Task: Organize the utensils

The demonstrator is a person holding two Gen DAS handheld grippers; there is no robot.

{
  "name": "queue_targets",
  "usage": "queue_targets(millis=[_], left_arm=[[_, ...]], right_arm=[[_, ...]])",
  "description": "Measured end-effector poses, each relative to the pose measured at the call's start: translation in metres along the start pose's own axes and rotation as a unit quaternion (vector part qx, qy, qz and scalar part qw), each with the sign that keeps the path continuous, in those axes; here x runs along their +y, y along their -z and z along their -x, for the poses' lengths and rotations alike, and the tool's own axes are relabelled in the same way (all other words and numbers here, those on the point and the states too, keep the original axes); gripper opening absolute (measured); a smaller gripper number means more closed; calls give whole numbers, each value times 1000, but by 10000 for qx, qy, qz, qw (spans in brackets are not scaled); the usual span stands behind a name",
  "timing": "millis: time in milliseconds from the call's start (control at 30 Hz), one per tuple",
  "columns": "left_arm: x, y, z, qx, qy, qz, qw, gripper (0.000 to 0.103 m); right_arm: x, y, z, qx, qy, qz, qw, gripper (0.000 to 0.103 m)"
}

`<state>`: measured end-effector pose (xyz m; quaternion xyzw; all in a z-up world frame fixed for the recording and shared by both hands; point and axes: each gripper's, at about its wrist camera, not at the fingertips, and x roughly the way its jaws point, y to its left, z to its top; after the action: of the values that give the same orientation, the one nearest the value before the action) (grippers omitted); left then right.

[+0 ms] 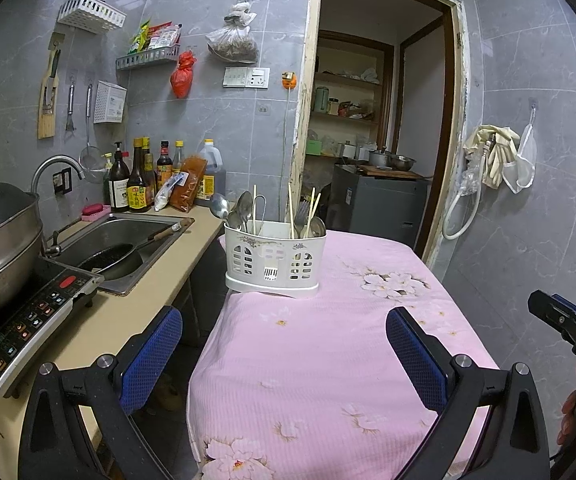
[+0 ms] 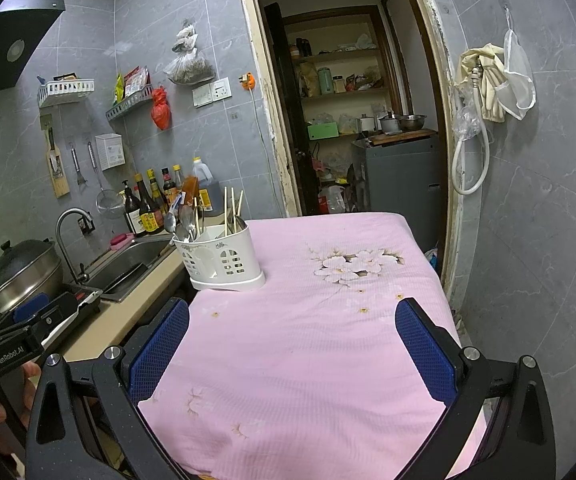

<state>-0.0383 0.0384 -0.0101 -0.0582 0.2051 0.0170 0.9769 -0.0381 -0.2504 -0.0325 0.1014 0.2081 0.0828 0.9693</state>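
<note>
A white plastic utensil caddy (image 1: 275, 260) (image 2: 222, 260) stands on the far left part of the pink flowered tablecloth (image 1: 328, 360) (image 2: 308, 340). Spoons (image 1: 243, 210) (image 2: 184, 220) stand in its left compartment, chopsticks (image 1: 312, 208) (image 2: 232, 206) and a fork (image 1: 301, 216) in its right one. My left gripper (image 1: 284, 344) is open above the near part of the cloth, well short of the caddy, with nothing between its blue pads. My right gripper (image 2: 292, 344) is also open and empty, over the cloth to the right of the caddy.
A beige counter (image 1: 136, 312) on the left carries an induction cooker (image 1: 28, 320) with a lidded pot (image 1: 0, 232), a sink (image 1: 128, 240) holding a pan, and sauce bottles (image 1: 144, 184). Behind the table is an open doorway (image 1: 380, 120) (image 2: 352, 100) to a pantry. A hose and cloths (image 1: 496, 160) hang on the right wall.
</note>
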Motion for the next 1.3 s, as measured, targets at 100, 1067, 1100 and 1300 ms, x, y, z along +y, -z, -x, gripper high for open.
queue_targets(millis=[100, 1067, 1100, 1300], left_arm=[[0, 0, 0, 0, 9, -3, 10000, 103], [-3, 1, 1, -8, -20, -4, 10000, 103], [-2, 1, 0, -5, -15, -3, 10000, 103], [-3, 1, 1, -6, -14, -1, 10000, 103]], right_arm=[[0, 0, -1, -1, 1, 1, 10000, 101], [2, 1, 1, 11, 7, 12, 10000, 101], [1, 0, 0, 13, 3, 10, 10000, 101], [1, 0, 0, 10, 5, 11, 10000, 101]])
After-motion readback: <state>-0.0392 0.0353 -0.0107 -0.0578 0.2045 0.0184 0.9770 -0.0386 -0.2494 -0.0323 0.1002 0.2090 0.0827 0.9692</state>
